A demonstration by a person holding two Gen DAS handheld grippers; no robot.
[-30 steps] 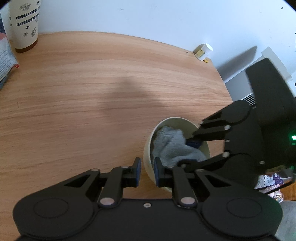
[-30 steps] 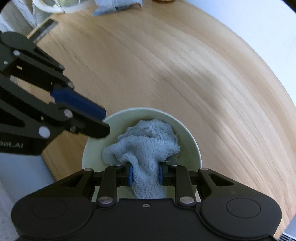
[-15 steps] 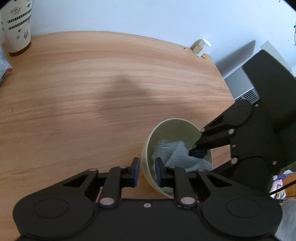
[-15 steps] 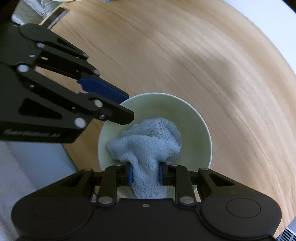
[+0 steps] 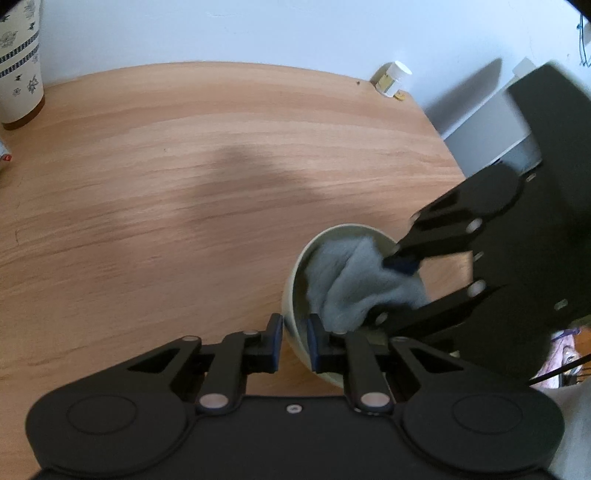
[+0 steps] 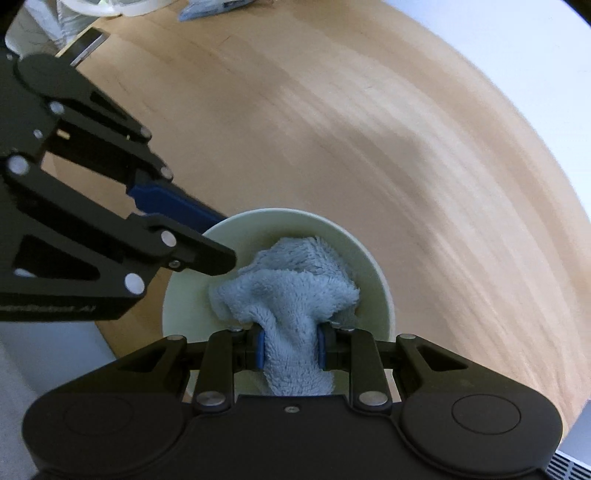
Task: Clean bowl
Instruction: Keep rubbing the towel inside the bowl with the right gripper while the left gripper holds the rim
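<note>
A pale green bowl point(image 5: 295, 291) stands on the wooden table near its right edge. My left gripper point(image 5: 294, 341) is shut on the bowl's near wall, one finger outside and one inside. My right gripper point(image 6: 291, 349) is shut on a light blue fluffy cloth point(image 6: 291, 291) and presses it into the bowl point(image 6: 373, 266). In the left wrist view the cloth point(image 5: 354, 280) fills the bowl's right side and the right gripper point(image 5: 399, 280) reaches in from the right. In the right wrist view the left gripper point(image 6: 210, 236) holds the rim at left.
A patterned paper cup point(image 5: 18, 62) stands at the table's far left. A small white-capped bottle point(image 5: 391, 77) sits at the far right corner by the wall. A white dish point(image 6: 110, 5) and a packet point(image 6: 214, 7) lie at the table's far end.
The right gripper has swept the cloth around inside the bowl, from the near side toward the far right wall. The left gripper keeps its hold on the rim.
</note>
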